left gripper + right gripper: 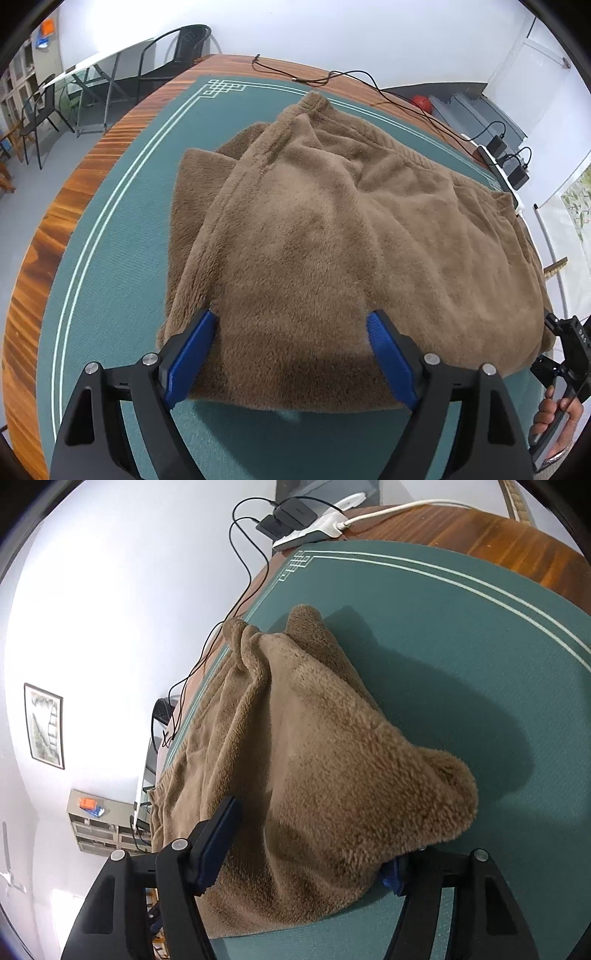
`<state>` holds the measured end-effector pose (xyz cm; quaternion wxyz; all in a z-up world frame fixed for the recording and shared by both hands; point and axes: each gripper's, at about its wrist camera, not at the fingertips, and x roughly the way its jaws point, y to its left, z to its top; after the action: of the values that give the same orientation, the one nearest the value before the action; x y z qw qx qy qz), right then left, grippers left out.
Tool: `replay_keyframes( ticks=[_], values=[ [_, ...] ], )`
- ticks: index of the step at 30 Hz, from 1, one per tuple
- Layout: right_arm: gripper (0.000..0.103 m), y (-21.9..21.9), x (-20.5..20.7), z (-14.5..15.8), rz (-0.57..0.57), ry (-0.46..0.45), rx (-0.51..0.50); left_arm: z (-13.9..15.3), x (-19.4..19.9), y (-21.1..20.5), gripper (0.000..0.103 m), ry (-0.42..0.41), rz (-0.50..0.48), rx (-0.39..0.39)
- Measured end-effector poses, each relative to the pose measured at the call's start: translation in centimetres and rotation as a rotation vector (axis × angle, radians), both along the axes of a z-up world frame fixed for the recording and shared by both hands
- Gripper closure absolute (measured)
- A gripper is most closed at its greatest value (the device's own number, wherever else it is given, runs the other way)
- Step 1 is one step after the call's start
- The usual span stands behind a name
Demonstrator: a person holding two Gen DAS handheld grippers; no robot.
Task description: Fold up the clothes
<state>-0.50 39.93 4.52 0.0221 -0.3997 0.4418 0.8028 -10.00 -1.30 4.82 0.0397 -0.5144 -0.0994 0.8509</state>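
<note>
- The brown fleece garment lies folded on the green mat covering the counter.
- The left gripper stands apart over its near edge.
- The right gripper straddles a raised fold; whether it clamps cannot be told.

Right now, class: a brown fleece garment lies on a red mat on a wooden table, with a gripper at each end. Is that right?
Not quite. The mat is green with pale border lines, not red, as both wrist views show. The rest stands: the brown fleece garment lies on it, on the wooden table, with the left gripper and right gripper at its ends.
</note>
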Motion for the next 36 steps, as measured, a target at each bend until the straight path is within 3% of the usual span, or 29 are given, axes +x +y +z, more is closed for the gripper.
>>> replay_keyframes(
  ticks=[8,11,17,21,25,28,31,34,36],
  values=[
    [0.028,0.1,-0.2,-0.4,0.044,0.061,-0.016,1.9,2.6,0.1,0.016,0.016,0.055,-0.054],
    [0.019,0.6,-0.1,-0.5,0.066,0.086,-0.050,2.5,3.4,0.4,0.016,0.039,0.063,-0.095],
    [0.002,-0.9,-1.2,0.1,0.107,0.103,-0.001,2.6,3.2,0.4,0.016,0.054,0.049,-0.117],
    [0.001,-2.0,-1.6,0.9,0.154,0.061,0.085,1.5,2.3,0.1,0.016,0.033,0.026,-0.117],
    [0.002,-2.2,-2.0,1.0,0.079,0.030,0.069,0.0,1.1,-0.8,0.016,-0.009,0.001,-0.102],
    [0.007,-2.6,-2.2,1.2,0.030,0.001,0.080,-0.3,0.9,-1.3,0.016,-0.013,-0.038,-0.084],
    [0.020,-3.2,-2.5,1.5,0.006,-0.040,0.136,-0.5,0.8,-1.5,0.015,-0.016,-0.073,-0.078],
    [0.034,-2.6,-1.8,1.1,-0.016,-0.068,0.173,-1.1,0.5,-1.7,0.011,-0.032,-0.097,-0.074],
    [0.051,-2.7,-1.7,1.2,-0.017,-0.087,0.201,-1.7,0.3,-2.1,0.008,-0.055,-0.099,-0.055]
  ],
)
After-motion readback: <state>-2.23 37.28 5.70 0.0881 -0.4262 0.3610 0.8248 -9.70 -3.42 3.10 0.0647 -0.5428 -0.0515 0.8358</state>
